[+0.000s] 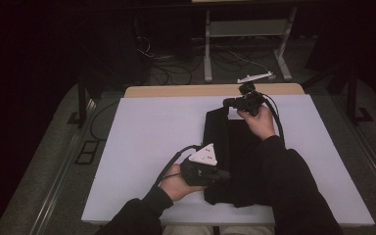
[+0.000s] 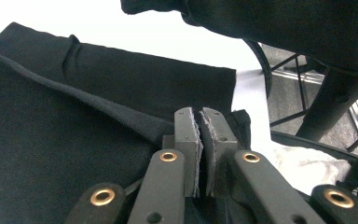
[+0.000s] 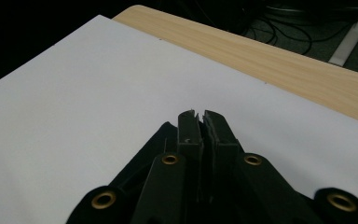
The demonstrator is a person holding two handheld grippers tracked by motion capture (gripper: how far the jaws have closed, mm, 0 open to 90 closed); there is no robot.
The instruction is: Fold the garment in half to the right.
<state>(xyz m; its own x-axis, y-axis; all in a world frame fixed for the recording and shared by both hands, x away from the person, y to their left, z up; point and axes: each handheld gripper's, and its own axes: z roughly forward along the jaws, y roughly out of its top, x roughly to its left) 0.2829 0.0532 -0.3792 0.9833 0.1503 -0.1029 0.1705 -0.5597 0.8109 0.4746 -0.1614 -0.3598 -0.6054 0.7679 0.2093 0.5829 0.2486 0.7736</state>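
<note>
Two grippers pinch one black garment [image 1: 235,161] at opposite ends on the white board [image 1: 142,142].

Near the person, the left gripper [image 1: 225,175] has its jaws closed on the cloth's near left edge; in the left gripper view a fold of fabric sits clamped between the pads. The right gripper [image 1: 229,103] is closed on the far corner, just short of the wooden table edge [image 1: 176,91]. Dark, matte and knit-like, the garment lies folded lengthwise, with a raised seam.
</note>
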